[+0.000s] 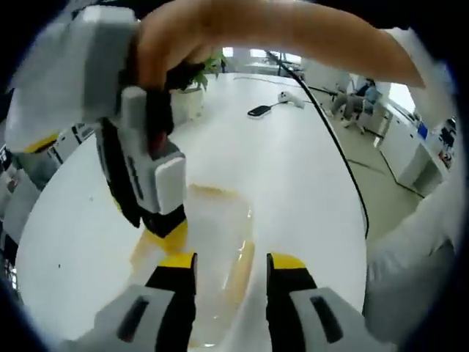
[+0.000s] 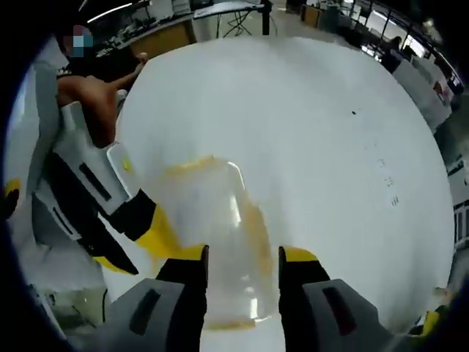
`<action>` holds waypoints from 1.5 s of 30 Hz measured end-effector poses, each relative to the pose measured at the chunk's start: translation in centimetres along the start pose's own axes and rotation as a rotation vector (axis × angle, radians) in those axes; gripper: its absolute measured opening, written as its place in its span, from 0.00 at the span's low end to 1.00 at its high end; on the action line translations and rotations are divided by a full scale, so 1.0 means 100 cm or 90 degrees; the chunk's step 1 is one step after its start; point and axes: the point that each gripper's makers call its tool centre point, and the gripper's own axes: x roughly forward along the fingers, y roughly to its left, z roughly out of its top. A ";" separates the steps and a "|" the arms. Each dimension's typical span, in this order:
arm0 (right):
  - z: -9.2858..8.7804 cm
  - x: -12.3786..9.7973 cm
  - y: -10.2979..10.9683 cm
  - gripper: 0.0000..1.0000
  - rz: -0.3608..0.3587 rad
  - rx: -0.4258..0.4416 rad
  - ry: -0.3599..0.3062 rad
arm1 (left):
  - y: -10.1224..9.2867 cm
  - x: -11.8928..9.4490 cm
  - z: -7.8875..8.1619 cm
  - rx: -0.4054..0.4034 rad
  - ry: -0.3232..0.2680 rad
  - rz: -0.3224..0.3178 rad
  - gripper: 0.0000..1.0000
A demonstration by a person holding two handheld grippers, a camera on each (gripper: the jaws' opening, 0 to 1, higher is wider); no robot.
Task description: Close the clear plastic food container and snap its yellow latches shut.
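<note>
Left gripper view: the left gripper (image 1: 231, 268), jaws spread, straddles the near end of the clear container (image 1: 212, 249), which lies on the white table (image 1: 293, 169). The right gripper (image 1: 165, 227), held by a hand (image 1: 176, 40), meets the container's left side; whether it is spread or pressed together cannot be told. A phone (image 1: 259, 111) lies far off.

Right gripper view: the right gripper (image 2: 242, 260), jaws spread, frames the container (image 2: 220, 220); the left gripper (image 2: 157, 227) touches its left edge, beside a yellow latch (image 2: 253, 213)

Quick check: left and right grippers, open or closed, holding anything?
Left gripper: open, jaws apart over the clear container, gripping nothing.
Right gripper: open, jaws apart over the container, gripping nothing.
</note>
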 end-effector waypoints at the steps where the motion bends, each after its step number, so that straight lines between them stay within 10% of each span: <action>1: 0.000 0.000 0.003 0.36 0.004 -0.004 0.005 | 0.001 0.001 -0.001 0.005 0.004 0.003 0.32; 3: -0.015 0.002 0.009 0.39 0.020 -0.029 0.069 | 0.002 0.002 -0.004 0.028 0.019 -0.001 0.30; 17: -0.011 0.006 0.022 0.35 0.038 -0.044 0.168 | 0.000 0.010 -0.012 0.176 0.085 0.048 0.27; 45: -0.014 0.002 0.022 0.35 0.030 -0.044 0.106 | -0.007 0.013 -0.011 0.274 0.135 0.126 0.18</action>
